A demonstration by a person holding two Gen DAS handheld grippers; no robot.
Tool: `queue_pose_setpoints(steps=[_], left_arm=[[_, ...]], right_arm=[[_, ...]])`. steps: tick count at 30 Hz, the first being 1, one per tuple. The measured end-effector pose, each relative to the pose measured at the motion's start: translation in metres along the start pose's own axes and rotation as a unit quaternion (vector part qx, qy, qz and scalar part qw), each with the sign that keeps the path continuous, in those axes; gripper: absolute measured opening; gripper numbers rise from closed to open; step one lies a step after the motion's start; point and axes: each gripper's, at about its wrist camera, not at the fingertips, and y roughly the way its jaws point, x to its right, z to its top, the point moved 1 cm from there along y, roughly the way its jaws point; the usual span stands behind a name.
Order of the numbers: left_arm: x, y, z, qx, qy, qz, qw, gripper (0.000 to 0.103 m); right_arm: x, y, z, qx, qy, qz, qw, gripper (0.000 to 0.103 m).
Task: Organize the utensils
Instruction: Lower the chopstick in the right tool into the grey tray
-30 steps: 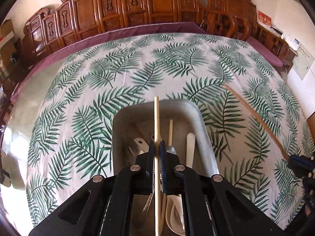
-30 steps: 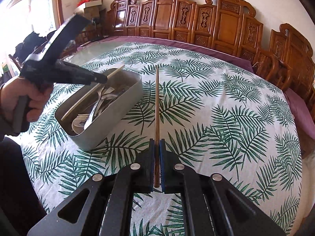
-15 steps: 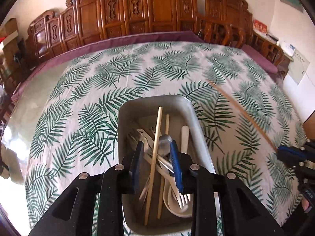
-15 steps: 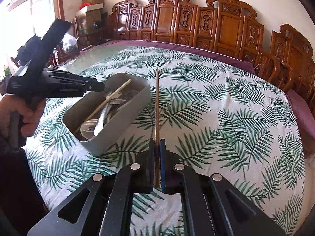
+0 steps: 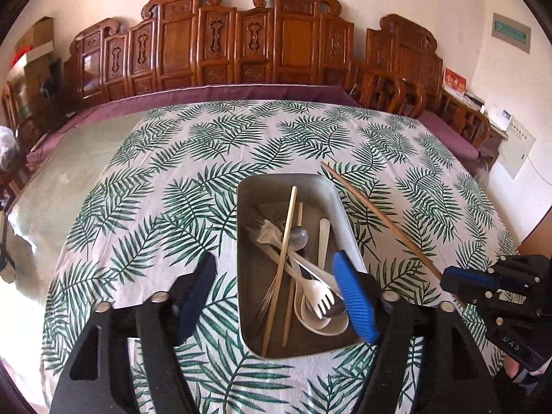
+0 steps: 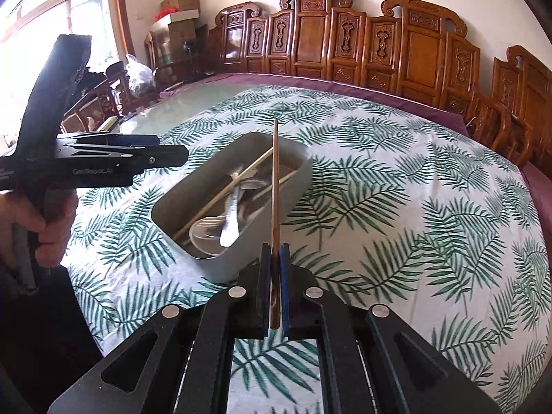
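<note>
A grey rectangular bin [image 5: 331,193] sits on the palm-leaf tablecloth and holds chopsticks, a metal spoon, a white plastic fork [image 5: 319,296] and a white spoon. A pale chopstick [image 5: 281,258] lies loose in it. My left gripper [image 5: 276,296] is open and empty, above the bin's near end. My right gripper [image 6: 275,288] is shut on a brown chopstick [image 6: 275,186] that points out over the bin's [image 6: 220,262] right rim. The right gripper also shows in the left wrist view [image 5: 459,281], right of the bin.
The round table [image 5: 86,158] has glass showing left of the cloth, with a purple edge behind. Carved wooden chairs [image 5: 241,48] ring the far side. The left gripper's body and the hand holding it [image 6: 51,220] are at the left of the right wrist view.
My left gripper opened and let its pale chopstick drop into the bin, then drew back and up. My right gripper carried the brown chopstick closer to the bin.
</note>
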Motion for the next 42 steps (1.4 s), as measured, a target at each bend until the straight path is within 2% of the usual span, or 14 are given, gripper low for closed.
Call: queue_pose_setpoints(steps=[2,4,7,20,28,35,42], left_arm=[[-0.004,-0.002,-0.003,0.004,-0.002,0.004,1.0,0.083],[-0.009,-0.005,-0.006,0.009,-0.004,0.01,0.9999,0.088],[-0.02,-0.006,-0.009,0.011,-0.018,0.014,0.9997,0.091],[-0.051,0.0,-0.015,0.006,-0.032,0.038,0.9987,0.091],[-0.054,0.001,-0.015,0.003,-0.038,0.03,0.9988,0.091],[-0.05,0.0,-0.015,0.003,-0.031,0.025,0.9992,0.091],[-0.05,0.0,-0.015,0.003,-0.031,0.026,0.9992,0.091]], right_arm=[[-0.004,0.002,0.0,-0.001,0.002,0.006,1.0,0.006],[-0.008,0.004,0.001,-0.004,0.003,0.012,1.0,0.006],[-0.014,0.01,0.003,-0.007,0.003,0.016,1.0,0.006],[-0.032,0.045,0.018,-0.024,0.009,0.01,1.0,0.006],[-0.036,0.068,0.029,-0.038,0.036,0.006,0.999,0.006],[-0.036,0.076,0.036,-0.034,0.068,0.032,0.997,0.006],[-0.043,0.08,0.037,-0.025,0.069,0.061,0.995,0.008]])
